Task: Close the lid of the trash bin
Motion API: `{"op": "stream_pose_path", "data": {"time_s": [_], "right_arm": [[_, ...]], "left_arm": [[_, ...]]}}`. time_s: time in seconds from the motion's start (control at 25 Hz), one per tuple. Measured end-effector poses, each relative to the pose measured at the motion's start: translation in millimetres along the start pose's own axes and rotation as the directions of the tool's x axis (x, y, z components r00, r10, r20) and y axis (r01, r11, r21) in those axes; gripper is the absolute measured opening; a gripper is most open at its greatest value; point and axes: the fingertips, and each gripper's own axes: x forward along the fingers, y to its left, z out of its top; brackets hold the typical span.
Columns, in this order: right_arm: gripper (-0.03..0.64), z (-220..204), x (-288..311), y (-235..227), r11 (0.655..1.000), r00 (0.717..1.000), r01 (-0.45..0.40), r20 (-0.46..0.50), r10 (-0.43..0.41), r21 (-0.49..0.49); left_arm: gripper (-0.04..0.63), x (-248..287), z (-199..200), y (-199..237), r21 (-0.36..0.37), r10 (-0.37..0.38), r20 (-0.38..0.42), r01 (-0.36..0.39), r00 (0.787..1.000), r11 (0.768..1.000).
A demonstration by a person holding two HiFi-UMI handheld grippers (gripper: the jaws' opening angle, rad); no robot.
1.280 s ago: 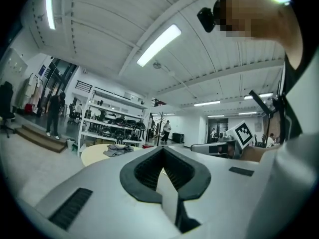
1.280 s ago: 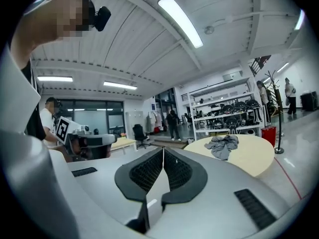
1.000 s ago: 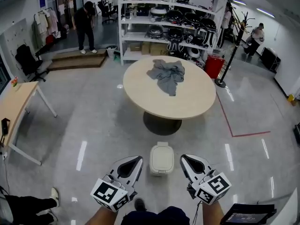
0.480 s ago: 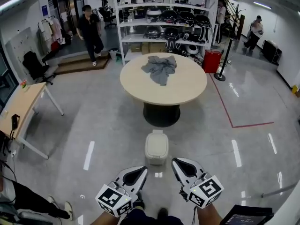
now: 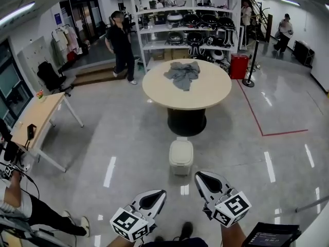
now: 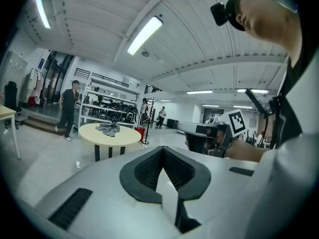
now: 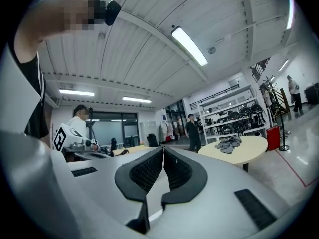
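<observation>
A small cream trash bin [image 5: 181,156] stands on the grey floor in front of the round table, its lid lying flat and closed. My left gripper [image 5: 160,193] hangs low at the bottom of the head view, shut and empty, well short of the bin. My right gripper [image 5: 199,175] is beside it, also shut with nothing held, a little nearer the bin. In the left gripper view the left gripper [image 6: 162,148] points up toward the ceiling; the right gripper [image 7: 163,148] does the same in its own view. Neither gripper view shows the bin.
The round table [image 5: 205,89] carries a grey cloth [image 5: 183,74]. Behind it are white shelves [image 5: 185,24] and a red container [image 5: 239,66]. A person in black [image 5: 122,45] walks at the back left. A desk [image 5: 36,117] stands left. A tablet [image 5: 267,236] sits bottom right.
The bin now lies farther from both grippers as I step back. The person in black has walked nearer. Both grippers stay shut.
</observation>
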Motion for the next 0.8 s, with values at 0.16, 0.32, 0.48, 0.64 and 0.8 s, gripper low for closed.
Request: {"op": "stream_pose_path", "data": {"time_s": [0.16,0.32,0.48,0.64,0.8], "right_arm": [[0.011,-9,-9,42,1.000,1.000,0.011,-0.011,-0.012,-0.024],[0.011,-23,-20,98,0.998,0.999,0.030,-0.021,-0.031,-0.057],[0.011,-44,-35,161,0.998,0.997,0.058,-0.040,-0.059,-0.034],[0.011,-39,-57,210,0.997,0.996,0.069,-0.052,-0.071,-0.040],[0.011,-35,-83,247,0.995,0.996,0.079,-0.043,-0.082,-0.053]], "left_arm": [[0.002,-44,-16,-7,-0.012,-0.015,0.026,0.016,1.000,1.000],[0.002,-101,-42,-3,-0.042,-0.002,0.060,0.005,0.998,0.999],[0.002,-168,-54,4,-0.030,0.009,0.085,-0.006,0.996,1.000],[0.002,-215,-42,-9,-0.028,0.008,0.137,-0.004,0.990,1.000],[0.002,-247,-37,-38,-0.014,-0.019,0.168,0.022,0.986,1.000]]}}
